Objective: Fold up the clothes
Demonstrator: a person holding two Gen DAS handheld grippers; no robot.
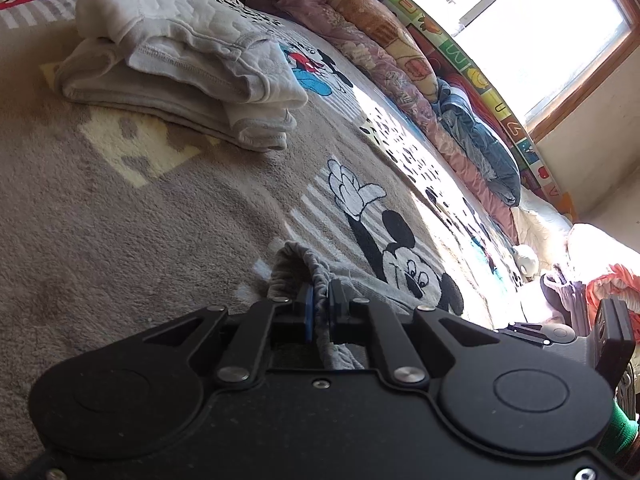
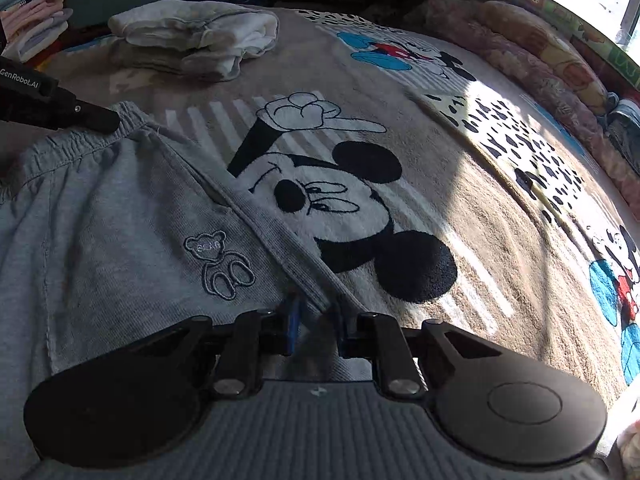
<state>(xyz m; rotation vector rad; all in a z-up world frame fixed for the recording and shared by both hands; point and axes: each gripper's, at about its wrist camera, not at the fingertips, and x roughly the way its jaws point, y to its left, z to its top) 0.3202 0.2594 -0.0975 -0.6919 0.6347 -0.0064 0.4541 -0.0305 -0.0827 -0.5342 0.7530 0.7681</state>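
Observation:
Grey pants (image 2: 120, 240) with an embroidered bear outline lie spread on a cartoon-mouse blanket (image 2: 400, 120). My left gripper (image 1: 319, 308) is shut on their gathered elastic waistband (image 1: 296, 268). In the right wrist view this same gripper shows as a black arm (image 2: 60, 112) at the waistband corner. My right gripper (image 2: 316, 320) is shut on the pants' ribbed side edge (image 2: 280, 248). The right gripper's body (image 1: 600, 336) appears at the far right of the left wrist view.
A stack of folded white and grey clothes (image 1: 180, 68) lies farther up the blanket, also visible as the folded pile (image 2: 192, 40). Rolled quilts (image 1: 400, 68) line the wall under a bright window (image 1: 540, 28). More folded garments (image 2: 36, 24) are piled at the far left.

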